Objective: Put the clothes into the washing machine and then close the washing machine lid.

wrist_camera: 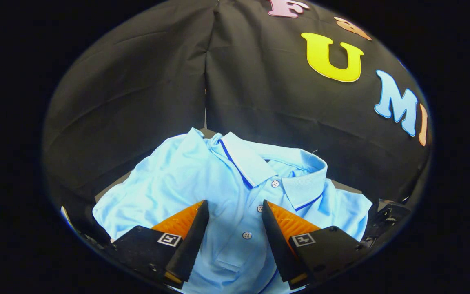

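Note:
A light blue polo shirt [202, 179] with a white collar edged in dark blue lies spread on a dark surface, right under and ahead of my fingers. Its button placket runs between the fingers, with one button just ahead of the tips and another lower between them. My gripper [235, 208] is open, its two fingers apart over the shirt's chest, with fabric showing in the gap but not pinched. The collar lies just beyond the right finger.
The booth's black cloth wall hangs close behind the shirt, with a vertical seam at its corner. A black clamp-like fitting [388, 216] sits beside the shirt's right edge. A strip of dark tabletop [343, 185] shows past the right shoulder.

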Demonstrator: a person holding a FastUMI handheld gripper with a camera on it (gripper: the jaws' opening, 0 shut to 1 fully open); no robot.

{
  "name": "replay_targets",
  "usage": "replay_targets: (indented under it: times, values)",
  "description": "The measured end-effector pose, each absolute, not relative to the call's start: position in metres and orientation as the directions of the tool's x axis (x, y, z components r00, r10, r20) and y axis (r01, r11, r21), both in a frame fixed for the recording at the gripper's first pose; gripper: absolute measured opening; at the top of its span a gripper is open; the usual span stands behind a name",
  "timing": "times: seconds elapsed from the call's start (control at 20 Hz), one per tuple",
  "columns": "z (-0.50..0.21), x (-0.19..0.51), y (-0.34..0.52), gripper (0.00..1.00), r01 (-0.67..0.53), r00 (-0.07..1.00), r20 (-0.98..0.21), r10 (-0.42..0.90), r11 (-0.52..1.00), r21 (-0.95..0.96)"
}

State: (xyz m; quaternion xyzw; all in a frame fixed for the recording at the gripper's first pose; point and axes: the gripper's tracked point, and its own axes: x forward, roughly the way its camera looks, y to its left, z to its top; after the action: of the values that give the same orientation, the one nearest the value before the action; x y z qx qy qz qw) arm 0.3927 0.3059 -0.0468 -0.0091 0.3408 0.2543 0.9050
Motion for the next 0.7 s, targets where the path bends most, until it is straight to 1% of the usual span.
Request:
replay_targets:
  times: [0.05, 0.15, 0.2, 0.25, 0.7]
  values:
    - [-0.0470, 0.3918, 0.3074, 0.29, -0.457, 0.642, -0.616, 0.456, 0.873, 0.170]
    - [-0.0460, 0.3939, 0.3103, 0.29, -0.488, 0.651, -0.600, 0.465, 0.862, 0.139]
    - [-0.0436, 0.3942, 0.3093, 0.29, -0.485, 0.663, -0.587, 0.464, 0.864, 0.136]
    - [-0.0482, 0.3934, 0.3093, 0.07, -0.483, 0.658, -0.594, 0.464, 0.864, 0.140]
    - [-0.0382, 0.3904, 0.3055, 0.06, -0.454, 0.631, -0.581, 0.514, 0.852, 0.261]
